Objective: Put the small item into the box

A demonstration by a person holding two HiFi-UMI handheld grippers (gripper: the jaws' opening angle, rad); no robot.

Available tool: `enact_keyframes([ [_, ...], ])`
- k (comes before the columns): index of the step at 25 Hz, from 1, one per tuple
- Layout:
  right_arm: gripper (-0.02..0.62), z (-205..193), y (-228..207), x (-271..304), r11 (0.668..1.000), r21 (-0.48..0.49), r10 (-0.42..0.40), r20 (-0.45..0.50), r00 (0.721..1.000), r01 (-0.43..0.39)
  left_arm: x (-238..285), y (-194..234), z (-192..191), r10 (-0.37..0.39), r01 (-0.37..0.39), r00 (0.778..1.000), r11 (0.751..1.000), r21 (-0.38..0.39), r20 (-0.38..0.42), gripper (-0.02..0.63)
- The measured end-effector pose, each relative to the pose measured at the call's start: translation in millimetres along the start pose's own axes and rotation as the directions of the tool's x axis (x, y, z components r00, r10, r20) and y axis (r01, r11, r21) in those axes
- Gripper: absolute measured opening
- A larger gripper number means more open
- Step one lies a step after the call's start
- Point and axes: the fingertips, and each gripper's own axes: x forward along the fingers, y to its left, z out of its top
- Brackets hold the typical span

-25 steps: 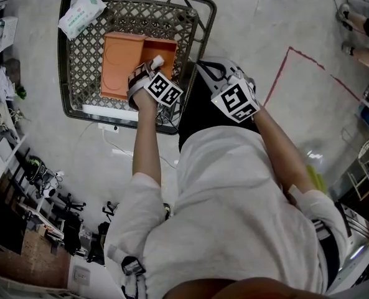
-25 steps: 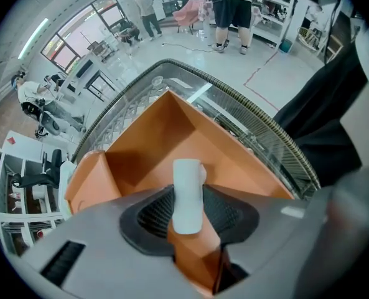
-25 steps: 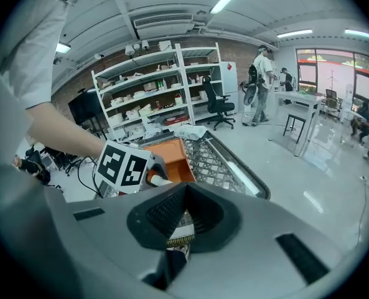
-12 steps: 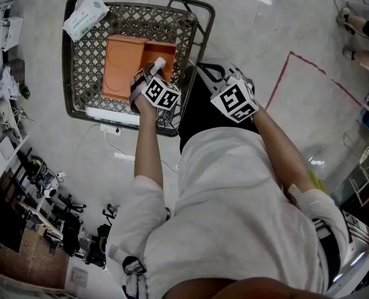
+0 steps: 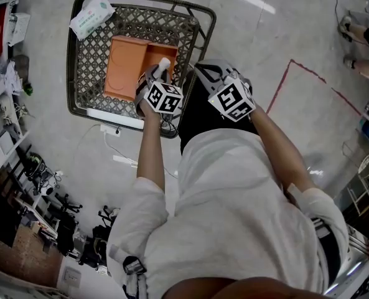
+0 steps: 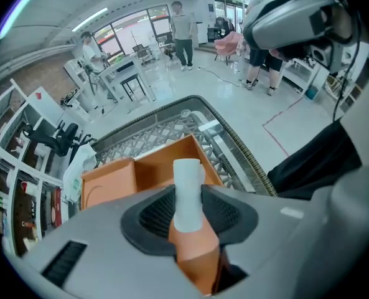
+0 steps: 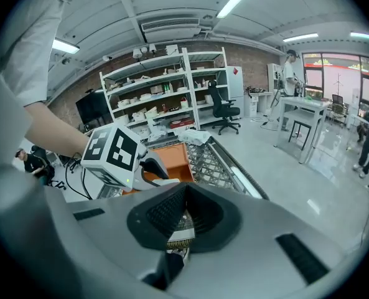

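Observation:
An orange box (image 5: pixel 125 67) lies open on a wicker lattice basket (image 5: pixel 75 61), its lid flat to the left. My left gripper (image 5: pixel 161 70) hangs over the box's right compartment, shut on a small white cylinder (image 5: pixel 164 62). In the left gripper view the cylinder (image 6: pixel 187 192) stands upright between the pads of the left gripper (image 6: pixel 187 213), with the box (image 6: pixel 147 173) just beyond. My right gripper (image 5: pixel 201 69) hovers off the basket's right rim, above black cloth. Its jaws (image 7: pixel 185 192) meet at the tips and hold nothing.
A tissue pack (image 5: pixel 92 16) rests on the basket's far left corner. A power strip and cables (image 5: pixel 109 129) lie on the floor by the basket's near edge. Red tape (image 5: pixel 284 73) marks the floor to the right. Shelves line the left side.
The left gripper has carried the white cylinder slightly rightward over the box's open compartment. The head view has shifted a little. The right gripper has stayed in place.

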Motion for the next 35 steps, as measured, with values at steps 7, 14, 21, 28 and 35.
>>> enact_keyframes([
  [7,0.005,5,4,-3,1.000,-0.012,0.020,0.017,1.000,-0.020,-18,-5,9,0.001,0.005,0.999,0.994,-0.113,0.055,0.138],
  [14,0.005,9,11,-7,0.999,-0.008,0.044,0.044,0.998,-0.044,-42,-12,20,0.024,0.007,0.993,0.969,-0.248,0.119,0.138],
  [21,0.005,23,21,-12,0.998,0.002,0.070,0.085,0.994,-0.070,-80,-16,32,0.087,0.016,0.970,0.910,-0.415,0.227,0.137],
  [28,0.005,41,37,-14,0.995,-0.028,0.102,0.128,0.987,-0.099,-132,-11,30,0.229,0.000,0.924,0.801,-0.599,0.305,0.137],
  [35,0.005,69,58,-28,0.990,-0.074,0.131,0.205,0.970,-0.118,-185,-9,33,0.407,-0.086,0.849,0.735,-0.672,0.337,0.137],
])
